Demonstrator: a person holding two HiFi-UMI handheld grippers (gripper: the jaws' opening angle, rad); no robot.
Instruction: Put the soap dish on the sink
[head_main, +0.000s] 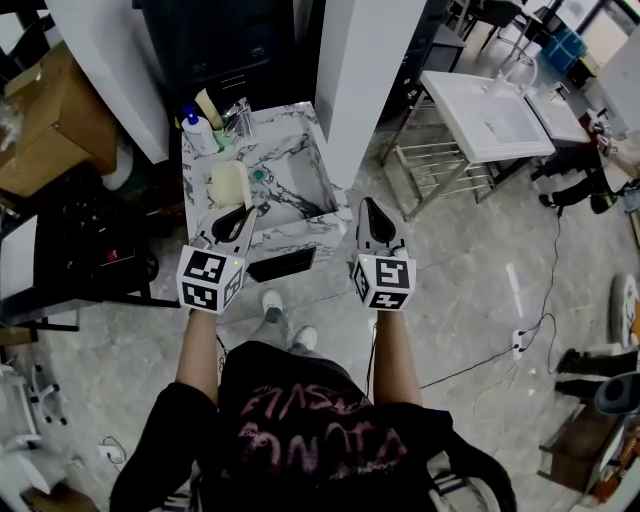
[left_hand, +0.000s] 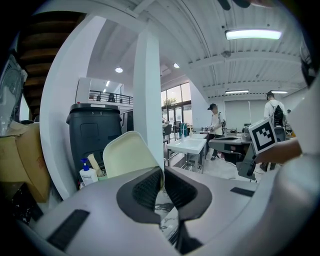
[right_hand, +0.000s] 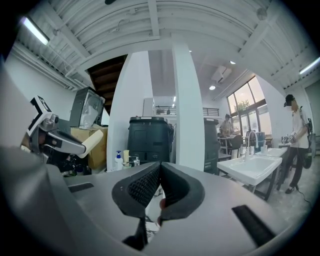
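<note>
1. My left tongs (head_main: 240, 213) (left_hand: 162, 172) are clamped shut on the soap dish (head_main: 228, 185) (left_hand: 127, 155). They pinch its near edge only.
2. The soap dish is cream and rounded. In the left gripper view it sticks up and to the left out of the tips, tilted rather than flat.
3. In the head view the dish lies straight ahead of the left tongs, over the left ledge of the marble sink (head_main: 300, 150). I can't tell whether it touches the ledge.
4. My right tongs (head_main: 372, 208) (right_hand: 159, 167) are closed tip to tip with nothing between them. They are off the right front corner of the sink, well apart from the dish.
5. The right gripper view catches the dish (right_hand: 92, 141) off at its left, in the other tongs.
6. A pump bottle (head_main: 196, 128) (left_hand: 88, 174) and a faucet (head_main: 240, 115) stand at the back of the sink, beyond the dish.
7. A black bin (left_hand: 92, 135) stands behind the sink. A white basin on a metal frame (head_main: 490, 115) is well off to the right.
</note>
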